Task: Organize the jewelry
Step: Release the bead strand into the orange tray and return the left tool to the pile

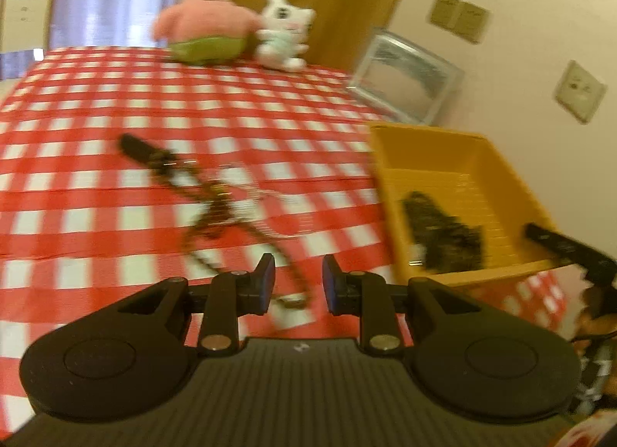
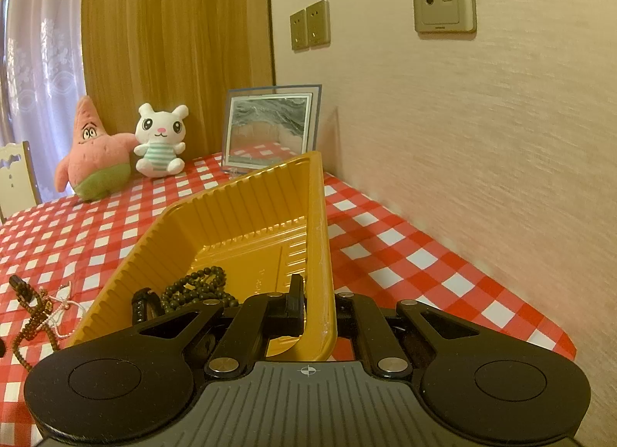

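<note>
A yellow tray (image 2: 246,208) stands on the checked cloth; it also shows in the left wrist view (image 1: 455,154). In it lie a dark bead necklace (image 2: 196,289) and a black band (image 2: 140,304); they look like a dark heap in the left wrist view (image 1: 443,239). My right gripper (image 2: 318,308) is shut on the tray's near right wall. A tangle of bead strings and thin chains (image 1: 216,200) lies on the cloth; it shows at the left of the right wrist view (image 2: 38,308). My left gripper (image 1: 299,283) is open and empty just above the tangle's near end.
A pink starfish plush (image 2: 96,154) and a white bunny plush (image 2: 160,140) sit at the table's far edge. A framed mirror (image 2: 270,127) leans on the wall behind the tray. The wall runs along the table's right side. A chair (image 1: 27,11) stands beyond the far left.
</note>
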